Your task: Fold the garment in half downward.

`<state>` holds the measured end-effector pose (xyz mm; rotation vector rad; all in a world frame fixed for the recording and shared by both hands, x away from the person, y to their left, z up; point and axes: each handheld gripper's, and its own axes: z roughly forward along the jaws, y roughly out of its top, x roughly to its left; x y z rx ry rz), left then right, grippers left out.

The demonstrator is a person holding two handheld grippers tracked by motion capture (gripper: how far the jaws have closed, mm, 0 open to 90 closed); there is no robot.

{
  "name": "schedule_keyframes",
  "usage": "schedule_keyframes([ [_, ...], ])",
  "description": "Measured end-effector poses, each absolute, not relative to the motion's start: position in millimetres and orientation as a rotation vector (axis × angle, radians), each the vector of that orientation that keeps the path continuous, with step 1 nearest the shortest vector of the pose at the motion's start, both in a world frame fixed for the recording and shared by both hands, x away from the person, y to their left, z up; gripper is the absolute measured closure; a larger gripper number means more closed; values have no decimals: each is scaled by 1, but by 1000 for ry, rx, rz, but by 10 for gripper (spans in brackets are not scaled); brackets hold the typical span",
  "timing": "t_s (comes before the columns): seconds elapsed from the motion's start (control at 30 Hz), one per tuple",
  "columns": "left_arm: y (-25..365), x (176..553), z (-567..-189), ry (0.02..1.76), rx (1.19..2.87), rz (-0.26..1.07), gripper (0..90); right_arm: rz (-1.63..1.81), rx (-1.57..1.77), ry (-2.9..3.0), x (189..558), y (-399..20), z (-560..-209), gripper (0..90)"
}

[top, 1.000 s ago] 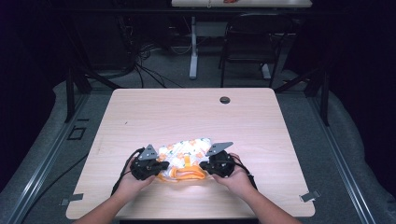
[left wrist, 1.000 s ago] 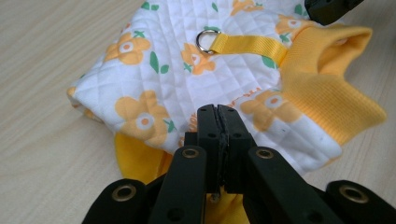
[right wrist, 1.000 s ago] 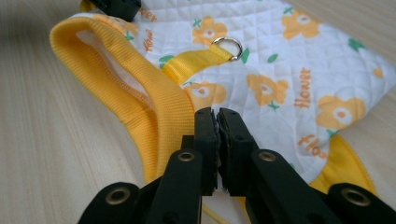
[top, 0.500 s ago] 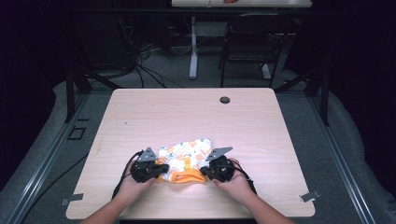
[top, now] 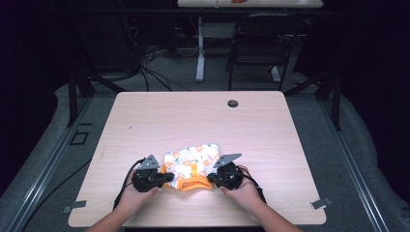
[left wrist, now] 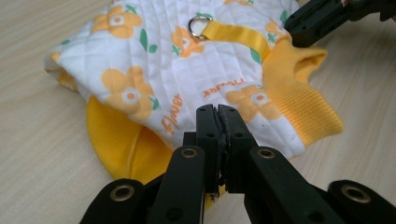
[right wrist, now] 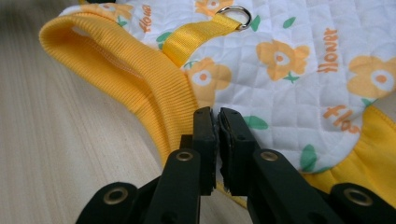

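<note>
- A small quilted garment point(top: 191, 166), white with orange flowers and green leaves, lies on the wooden table point(top: 203, 121) close to the near edge, roughly midway between its left and right sides.
- Its ribbed yellow collar point(top: 193, 182) faces the person; in the right gripper view this collar point(right wrist: 126, 79) stands open as a loop on the wood.
- A yellow webbing strap point(left wrist: 236, 33) runs over the quilted back and ends in a metal D-ring point(left wrist: 200, 22); the right gripper view shows the same ring point(right wrist: 235, 14) near the top.
- The word "flower" is printed in orange in several spots on the fabric.
- The left gripper point(top: 167, 177) sits at the garment's left edge, held by the left hand point(top: 138, 193). In its own view the jaws are almost together, pinching a thin bit of the yellow-lined hem at the tips.
- The right gripper point(top: 212, 178) sits at the garment's right edge, held by the right hand point(top: 244, 191). Its jaws stand narrow with a slim gap, having just opened slightly; the cloth's edge lies at their tips, and a firm pinch cannot be told.
- A round dark grommet point(top: 233, 103) is set in the table's far side, well apart from the garment.
- Cables point(top: 126, 181) trail from the left gripper over the near edge.
</note>
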<state>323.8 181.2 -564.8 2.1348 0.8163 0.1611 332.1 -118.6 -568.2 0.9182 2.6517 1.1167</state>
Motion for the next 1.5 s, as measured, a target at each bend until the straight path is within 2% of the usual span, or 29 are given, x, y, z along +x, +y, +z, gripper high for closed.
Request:
schedule_keyframes([
  [0.47, 178, 340, -576, 853, 2137, 155, 894, 1141, 945, 2640, 330, -121, -570, 845],
  [0.7, 173, 350, -575, 862, 2148, 214, 893, 1152, 981, 2618, 338, -121, -571, 845],
  [1.07, 173, 364, -577, 911, 2099, 217, 894, 1149, 1011, 2589, 351, -121, -571, 844],
  [1.5, 166, 386, -579, 947, 2079, 280, 895, 1147, 1086, 2524, 374, -122, -572, 846],
])
